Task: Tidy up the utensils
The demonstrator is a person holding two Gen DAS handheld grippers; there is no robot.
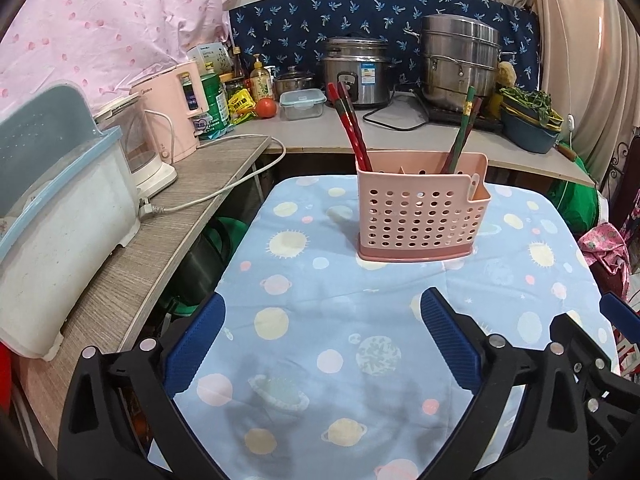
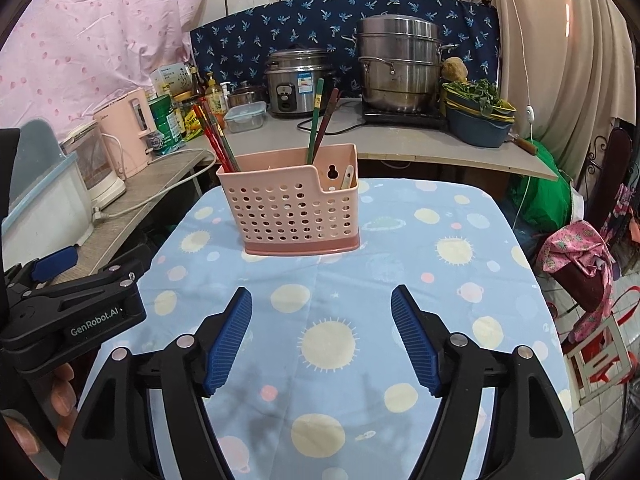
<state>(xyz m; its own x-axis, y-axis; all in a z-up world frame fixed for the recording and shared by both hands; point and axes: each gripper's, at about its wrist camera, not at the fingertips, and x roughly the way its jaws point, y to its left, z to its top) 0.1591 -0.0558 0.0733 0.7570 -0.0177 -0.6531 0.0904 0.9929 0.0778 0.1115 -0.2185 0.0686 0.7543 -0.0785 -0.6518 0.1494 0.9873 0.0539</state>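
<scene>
A pink perforated utensil holder (image 1: 424,216) (image 2: 294,208) stands upright on the table's blue planet-print cloth (image 1: 320,320) (image 2: 400,240). Red chopsticks (image 1: 352,128) (image 2: 212,140) lean in its left section. Green and brown chopsticks (image 1: 462,132) (image 2: 320,120) stand in its right rear section. A pale handle (image 2: 347,178) pokes from the small front pocket. My left gripper (image 1: 324,298) hovers over the cloth in front of the holder, open with nothing between its fingers. My right gripper (image 2: 321,291) is likewise open and empty, short of the holder. A hand holds the left gripper's body (image 2: 80,304) beside it.
A side counter on the left carries a white dish box (image 1: 60,240), a kettle (image 1: 148,148) and a loose power plug (image 1: 152,210). The back counter holds a rice cooker (image 1: 356,70), a steel steamer pot (image 1: 460,60), bottles, a tomato and a basin of greens (image 2: 476,112). Bags sit right of the table.
</scene>
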